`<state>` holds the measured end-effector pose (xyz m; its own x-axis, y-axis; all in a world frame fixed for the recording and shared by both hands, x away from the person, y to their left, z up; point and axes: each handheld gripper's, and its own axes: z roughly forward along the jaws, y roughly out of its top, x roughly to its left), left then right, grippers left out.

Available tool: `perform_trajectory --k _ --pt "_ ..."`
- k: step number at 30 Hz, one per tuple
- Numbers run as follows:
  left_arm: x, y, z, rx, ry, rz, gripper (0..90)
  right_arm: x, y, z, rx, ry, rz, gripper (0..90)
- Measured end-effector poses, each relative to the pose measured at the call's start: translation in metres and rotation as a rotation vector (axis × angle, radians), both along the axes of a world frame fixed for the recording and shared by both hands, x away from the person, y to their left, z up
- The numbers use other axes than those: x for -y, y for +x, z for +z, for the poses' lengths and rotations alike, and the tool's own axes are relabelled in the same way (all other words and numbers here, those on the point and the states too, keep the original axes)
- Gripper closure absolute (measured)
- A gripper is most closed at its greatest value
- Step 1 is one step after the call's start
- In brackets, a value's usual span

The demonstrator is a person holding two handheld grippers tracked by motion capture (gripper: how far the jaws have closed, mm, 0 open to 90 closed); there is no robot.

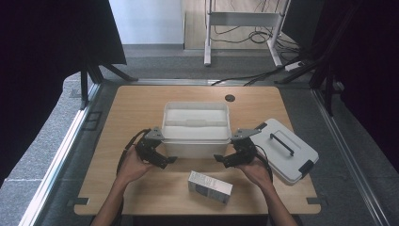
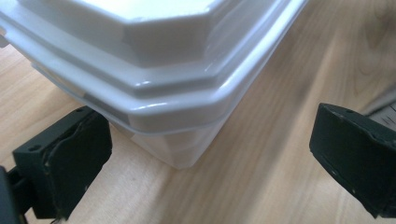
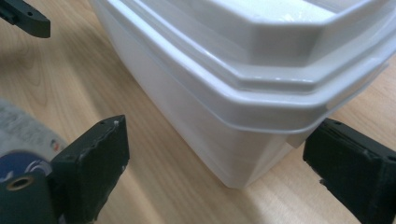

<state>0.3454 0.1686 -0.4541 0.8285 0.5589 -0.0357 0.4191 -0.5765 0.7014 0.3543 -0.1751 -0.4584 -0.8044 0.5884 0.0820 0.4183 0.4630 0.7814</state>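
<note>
A white plastic bin (image 1: 196,127) with an inner tray stands in the middle of the wooden table (image 1: 136,108). My left gripper (image 1: 164,159) is open at the bin's near left corner, and that corner (image 2: 177,93) sits between its spread jaws without touching them. At the near right corner my right gripper (image 1: 222,159) is open too. In the right gripper view (image 3: 219,170), the corner of the bin (image 3: 243,107) lies between the two jaws with gaps on both sides. Both grippers (image 2: 210,156) rest low, close to the tabletop.
The bin's grey-white lid (image 1: 284,148) with a black handle lies on the table at the right. A small grey and white carton (image 1: 210,187) lies near the front edge between my hands, and its end (image 3: 21,135) is by my right gripper. A cable hole (image 1: 229,98) is at the back.
</note>
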Motion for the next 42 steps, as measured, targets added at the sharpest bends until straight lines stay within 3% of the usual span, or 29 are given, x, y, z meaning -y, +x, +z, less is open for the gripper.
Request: perform_trajectory --k 17,21,22,25,32,42 --pt "-0.002 -0.037 0.001 0.006 0.020 -0.014 0.0 -0.001 -0.033 0.004 -0.017 -0.004 0.019 6.4" --pt "-0.005 -0.035 0.003 -0.001 0.039 -0.051 0.0 0.004 -0.034 0.007 -0.012 0.021 0.028 9.3" --pt "-0.007 -0.034 0.003 -0.002 0.045 -0.055 0.0 0.009 -0.034 0.006 0.000 0.002 0.012 4.2" --pt "-0.014 -0.030 0.004 -0.002 0.066 -0.054 0.0 0.014 -0.035 0.002 -0.003 -0.029 -0.013 0.0" --pt "-0.037 -0.018 0.010 -0.009 0.083 -0.048 0.3 0.032 -0.040 -0.017 -0.028 -0.075 -0.072 0.0" --pt "-0.062 -0.001 0.031 0.001 0.134 -0.044 2.3 0.048 -0.044 -0.046 -0.042 -0.163 -0.126 0.0"
